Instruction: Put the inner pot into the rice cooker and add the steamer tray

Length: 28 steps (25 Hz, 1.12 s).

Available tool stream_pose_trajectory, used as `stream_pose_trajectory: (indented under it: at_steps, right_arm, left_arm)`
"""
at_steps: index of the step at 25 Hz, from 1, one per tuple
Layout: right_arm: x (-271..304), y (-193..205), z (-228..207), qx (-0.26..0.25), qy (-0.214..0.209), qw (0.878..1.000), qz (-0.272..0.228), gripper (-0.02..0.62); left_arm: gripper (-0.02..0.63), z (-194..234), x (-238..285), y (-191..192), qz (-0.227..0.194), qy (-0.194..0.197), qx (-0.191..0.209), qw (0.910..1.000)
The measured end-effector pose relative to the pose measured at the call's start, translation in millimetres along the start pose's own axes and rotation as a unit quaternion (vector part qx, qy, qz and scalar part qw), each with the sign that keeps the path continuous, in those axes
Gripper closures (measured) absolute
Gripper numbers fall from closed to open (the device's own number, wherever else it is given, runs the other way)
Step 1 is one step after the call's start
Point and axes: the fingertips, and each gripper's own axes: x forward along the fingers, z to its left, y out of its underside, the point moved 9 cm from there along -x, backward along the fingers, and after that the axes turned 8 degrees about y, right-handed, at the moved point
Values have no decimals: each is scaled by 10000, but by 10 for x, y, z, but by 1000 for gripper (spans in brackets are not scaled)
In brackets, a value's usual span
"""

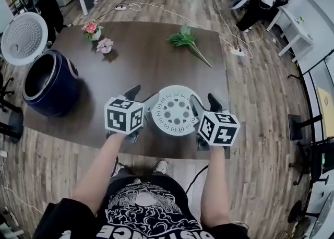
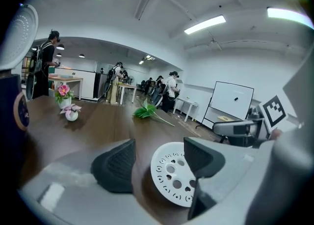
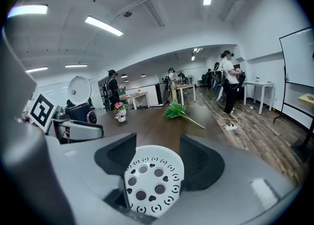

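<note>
**Desk:** Where's the tray?

**Me:** One steamer tray (image 1: 173,111), a white perforated disc, lies flat on the table (image 1: 156,60) near my edge. The left gripper (image 2: 158,150) is at its left rim and the right gripper (image 3: 158,143) at its right rim. Both sets of jaws are spread with the tray partly between them. No pad is pressing on it.

**Desk:** How will it handle?

**Me:** My guess is light, stiff plastic, smooth enough to slip. I'd pinch the rim on opposite sides and carry it level.

**Desk:** Count?

**Me:** One rice cooker (image 1: 52,84), dark blue, at the far left and well apart from the tray. Its one lid (image 1: 23,38) is up. A grey liner shows in its mouth, which I judge to be the inner pot (image 1: 40,78) already seated, though I'm not certain. There's also one pink-flower vase (image 1: 92,29), one pale-flower vase (image 1: 105,46) and one leafy sprig (image 1: 188,40).
</note>
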Motion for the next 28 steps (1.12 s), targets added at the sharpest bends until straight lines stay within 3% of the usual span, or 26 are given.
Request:
stream_pose_trajectory:
  at_steps: [13,22,28]
  right_arm:
    - [316,536,-316,50,-296,9953,918,314]
    - [469,864,-454,223,-250,9887,1458,323]
    - [509,977,-471,337,-247,9855,1643,365]
  left_arm:
    - [298,-1,354,635,474,-322,-839,9948]
    - [298,11,468,887,753,-326,-1324,9878]
    - [349,33,489,956,784,-318,-1589,9837]
